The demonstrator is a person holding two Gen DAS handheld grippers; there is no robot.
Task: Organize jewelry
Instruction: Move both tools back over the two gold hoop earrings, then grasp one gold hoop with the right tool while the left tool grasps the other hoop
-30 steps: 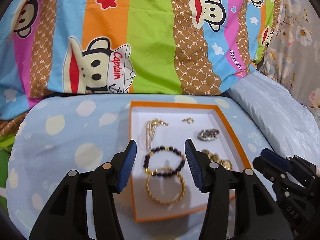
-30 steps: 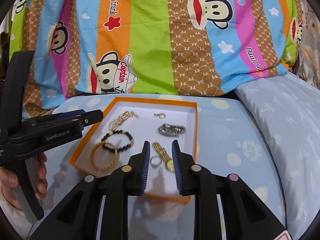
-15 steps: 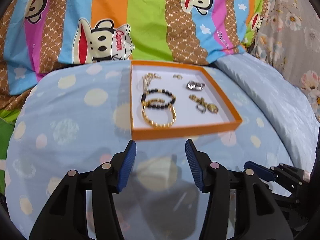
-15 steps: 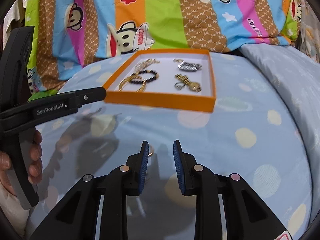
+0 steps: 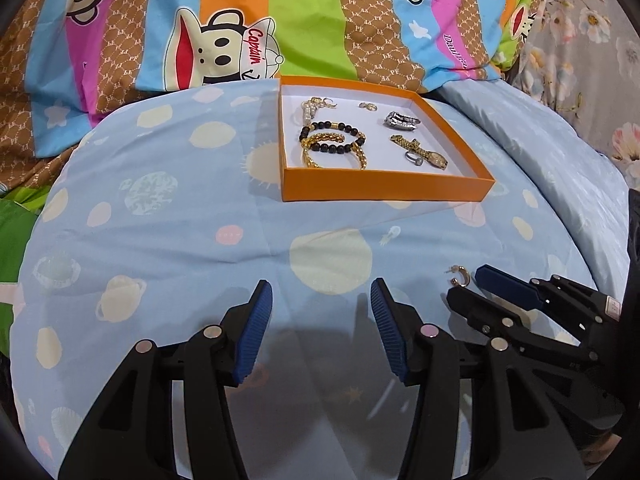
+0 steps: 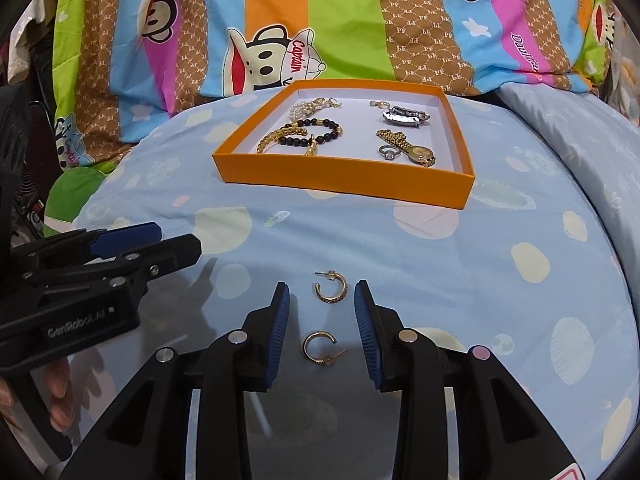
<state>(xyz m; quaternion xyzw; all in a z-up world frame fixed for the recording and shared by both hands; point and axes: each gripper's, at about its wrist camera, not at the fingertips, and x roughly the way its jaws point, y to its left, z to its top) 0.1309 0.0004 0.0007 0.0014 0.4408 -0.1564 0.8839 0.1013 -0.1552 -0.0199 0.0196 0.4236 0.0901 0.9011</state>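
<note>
An orange tray (image 5: pixel 384 189) (image 6: pixel 344 182) on the blue spotted bedsheet holds bracelets, a gold watch (image 6: pixel 408 148), a silver watch (image 6: pixel 404 117) and rings. Two gold hoop earrings lie on the sheet in the right wrist view: one (image 6: pixel 330 287) level with my right gripper's tips, one (image 6: pixel 320 347) further back between its fingers. My right gripper (image 6: pixel 322 300) is open and empty around them. My left gripper (image 5: pixel 321 298) is open and empty over bare sheet. One earring (image 5: pixel 460 276) shows by the right gripper (image 5: pixel 476 288) in the left wrist view.
A striped cartoon-monkey blanket (image 5: pixel 280 20) is piled behind the tray. A pale blue pillow (image 5: pixel 540 140) lies to the right. The left gripper and the hand that holds it show at the left of the right wrist view (image 6: pixel 100 264).
Both grippers pulled back from over the tray toward the near side of the bed. The right gripper's jaws widened, and the two hoop earrings came into view between them.
</note>
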